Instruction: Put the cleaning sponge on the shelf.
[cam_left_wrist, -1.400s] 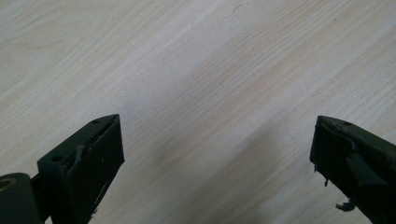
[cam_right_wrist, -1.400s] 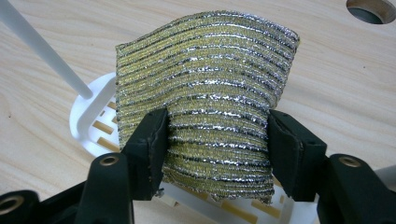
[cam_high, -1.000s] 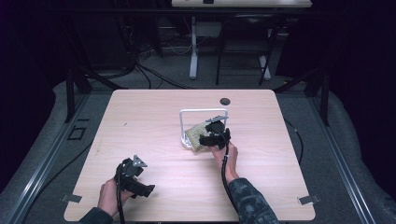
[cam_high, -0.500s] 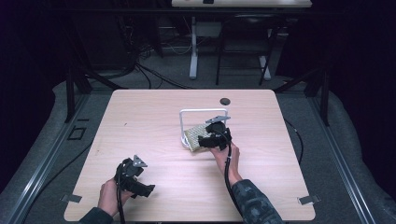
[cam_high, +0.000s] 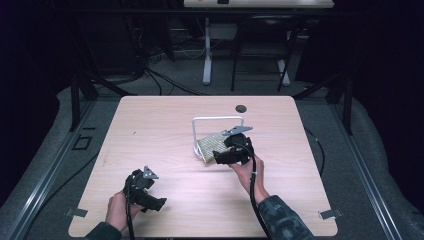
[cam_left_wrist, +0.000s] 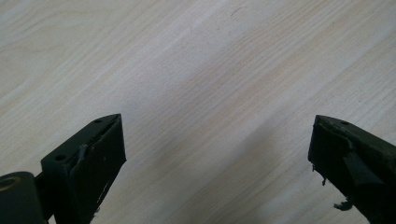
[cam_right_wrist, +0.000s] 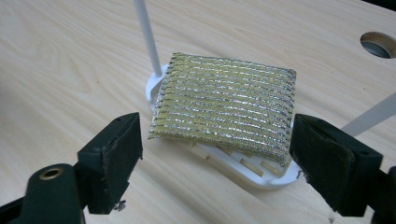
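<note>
Right tool (cam_right_wrist: 215, 154) astride flat sponge (cam_right_wrist: 226, 105)

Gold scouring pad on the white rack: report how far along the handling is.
Done: the gold scouring pad lies on the white rack. In hand: the right gripper, jaws open either side of the pad, grips nothing. Left: closing on it; the left gripper waits open over bare table.

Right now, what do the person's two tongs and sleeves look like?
Both tongs, left tongs and right tongs, are black, each topped with a grey three-cornered plate and trailing a black cable. Their jaws are flat black blocks with worn pads. The right sleeve is camouflage-patterned.
</note>
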